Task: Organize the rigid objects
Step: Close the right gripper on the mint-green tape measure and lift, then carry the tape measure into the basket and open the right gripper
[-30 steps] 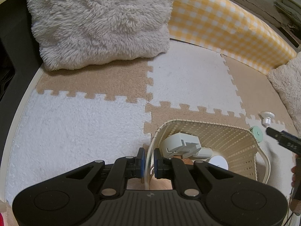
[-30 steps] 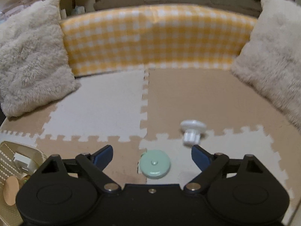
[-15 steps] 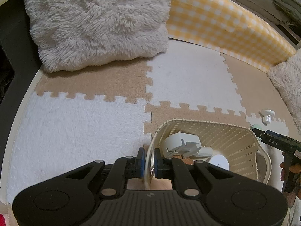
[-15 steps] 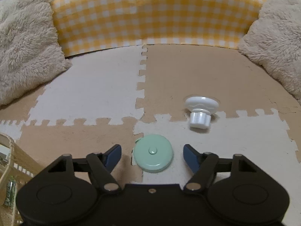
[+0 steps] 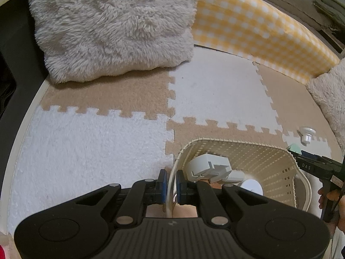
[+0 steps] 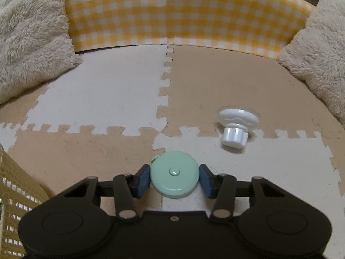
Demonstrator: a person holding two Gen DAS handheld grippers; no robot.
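Since a moment ago my right tool [image 6: 174,179] has come down and forward, so the round mint-green plastic tape measure [image 6: 174,177] now sits between its blue pads [image 6: 142,180]. The pads look to be at or just beside the disc's rim; I cannot tell whether they grip yet. The disc lies flat on the white and tan foam puzzle-mat floor [image 6: 103,99], so I take it low, across its width. Beyond it, apart to the right, the white plastic suction knob [image 6: 236,127] lies tilted, waiting its turn.

My left tool [image 5: 171,183] stays clamped on the rim of the cream woven plastic basket [image 5: 248,153], steadying it for the drop. Inside lies a grey-white plastic adapter [image 5: 208,167]. Fluffy beige cushions [image 6: 30,36] and a yellow gingham bolster [image 6: 176,13] ring the floor.
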